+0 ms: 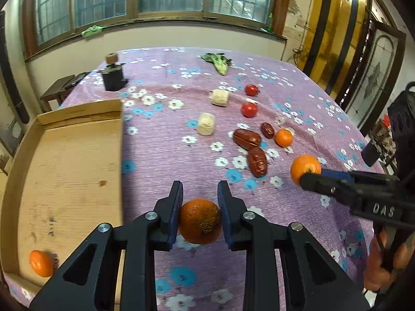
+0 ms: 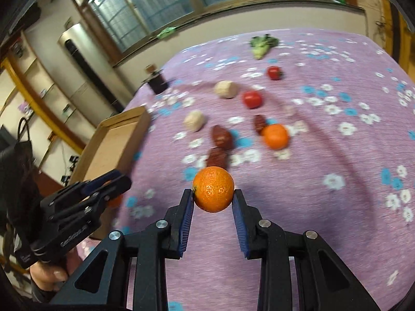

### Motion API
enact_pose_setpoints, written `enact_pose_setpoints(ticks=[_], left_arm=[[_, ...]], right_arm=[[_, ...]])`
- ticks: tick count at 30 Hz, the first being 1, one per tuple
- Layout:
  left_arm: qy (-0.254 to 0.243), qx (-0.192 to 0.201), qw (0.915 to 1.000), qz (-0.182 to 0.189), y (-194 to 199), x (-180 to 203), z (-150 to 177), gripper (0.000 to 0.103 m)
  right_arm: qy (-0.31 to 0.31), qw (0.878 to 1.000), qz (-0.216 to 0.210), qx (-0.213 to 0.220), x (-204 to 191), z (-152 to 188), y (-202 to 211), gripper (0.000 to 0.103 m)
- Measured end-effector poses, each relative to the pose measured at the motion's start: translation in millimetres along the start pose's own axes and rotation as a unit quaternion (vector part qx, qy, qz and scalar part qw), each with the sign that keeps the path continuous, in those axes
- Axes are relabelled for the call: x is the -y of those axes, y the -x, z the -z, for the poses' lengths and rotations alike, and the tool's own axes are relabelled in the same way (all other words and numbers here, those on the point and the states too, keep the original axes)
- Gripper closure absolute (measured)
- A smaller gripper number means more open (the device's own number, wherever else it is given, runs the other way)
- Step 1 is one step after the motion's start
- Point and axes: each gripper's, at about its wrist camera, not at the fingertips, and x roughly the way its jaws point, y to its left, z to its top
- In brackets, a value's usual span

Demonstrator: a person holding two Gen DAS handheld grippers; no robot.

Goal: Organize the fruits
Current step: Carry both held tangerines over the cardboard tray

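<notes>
Black grippers [image 1: 199, 194] [image 2: 213, 194] angled down, clamping oranges [image 1: 199, 221] [image 2: 213, 189]

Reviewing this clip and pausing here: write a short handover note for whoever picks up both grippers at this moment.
Left gripper: shut on an orange, above the cloth beside the wooden tray.
Right gripper: shut on a second orange, over the table.
Done: one small orange lies in the tray's near corner.
Left: set both held oranges in the tray, then sort what stays on the cloth: another small orange, three red dates, two tomatoes, two pale corn pieces, leafy greens.
</notes>
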Motion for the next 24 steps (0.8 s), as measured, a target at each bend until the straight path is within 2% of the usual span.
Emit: enact_pose_setpoints(ticks=[12,24], left_arm=[[0.035,0.008,0.9992,-0.017,16,-40,9,0.078],[0.066,0.014,0.9963,-0.052,30,-88,20,0.078]], right_arm=[[0.034,0.999,-0.021,-0.019,-53,8,-17,0.072],[0.075,0.996,-0.036,-0.043,-103,12,-40,0.072]])
